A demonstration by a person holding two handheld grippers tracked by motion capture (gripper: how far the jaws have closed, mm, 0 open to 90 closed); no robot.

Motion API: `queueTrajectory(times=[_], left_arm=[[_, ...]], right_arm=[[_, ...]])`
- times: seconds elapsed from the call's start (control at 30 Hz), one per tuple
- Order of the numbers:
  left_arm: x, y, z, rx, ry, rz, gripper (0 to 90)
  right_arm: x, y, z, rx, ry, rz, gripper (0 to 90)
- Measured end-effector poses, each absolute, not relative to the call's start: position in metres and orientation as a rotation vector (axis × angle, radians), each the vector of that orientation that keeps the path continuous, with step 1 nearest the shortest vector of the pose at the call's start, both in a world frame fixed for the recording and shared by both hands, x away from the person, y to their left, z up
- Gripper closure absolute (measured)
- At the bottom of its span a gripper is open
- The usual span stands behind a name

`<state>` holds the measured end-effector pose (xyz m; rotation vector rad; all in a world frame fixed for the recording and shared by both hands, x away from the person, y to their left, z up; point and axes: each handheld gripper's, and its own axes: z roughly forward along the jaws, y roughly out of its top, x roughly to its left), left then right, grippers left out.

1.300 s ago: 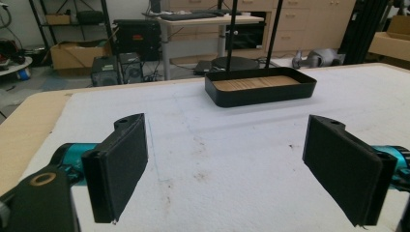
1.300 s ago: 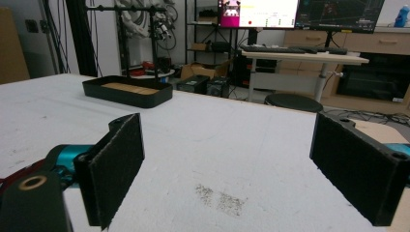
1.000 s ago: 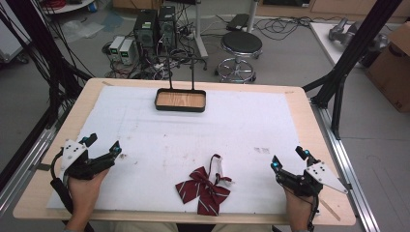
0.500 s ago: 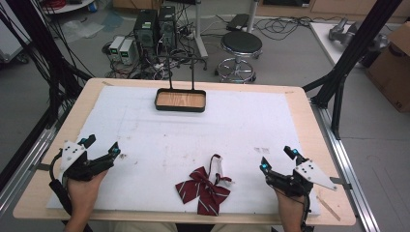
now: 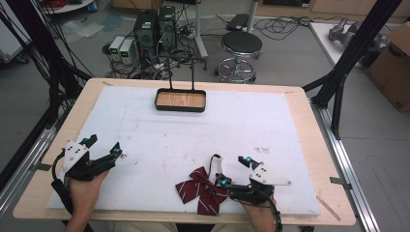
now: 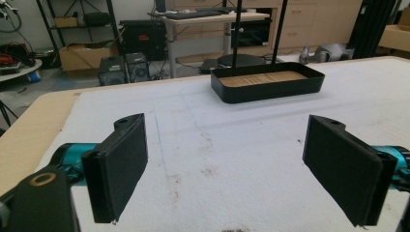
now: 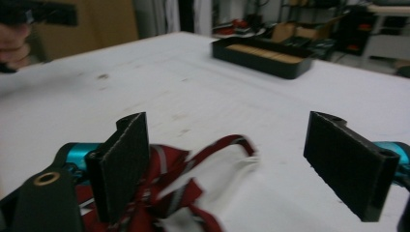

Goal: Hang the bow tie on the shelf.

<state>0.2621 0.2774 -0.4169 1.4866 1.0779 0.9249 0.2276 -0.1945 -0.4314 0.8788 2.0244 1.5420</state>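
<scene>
Right claw (image 5: 235,170) lining up on the bow tie (image 5: 200,188)

Looks like the reach-in step — jaws spread wide, bow tie just below and between them on the table (image 5: 300,121). Next: lower and pinch. Left claw (image 5: 102,148) spread too, holding nothing.

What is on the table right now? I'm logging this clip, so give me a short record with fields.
surface: white mat on a wooden table
tray: black tray at the far middle, wood-coloured floor
bow: red striped bow near the front edge, its white strap loose
left tongs: left tongs open over bare mat
right tongs: right tongs open, at the bow, not closed on it
</scene>
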Motion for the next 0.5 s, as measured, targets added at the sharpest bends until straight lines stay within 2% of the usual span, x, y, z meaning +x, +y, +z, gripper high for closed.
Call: queueTrajectory(times=[0.33, 0.5], left_arm=[[0.262, 0.276, -0.417, 1.503, 1.074, 0.934, 16.5], [0.262, 0.276, -0.418, 1.505, 1.074, 0.937, 16.5]], right_arm=[[0.229, -0.157, -0.445, 0.832, 2.248, 1.466, 31.2], [0.231, -0.148, -0.447, 0.822, 2.329, 1.366, 41.7]])
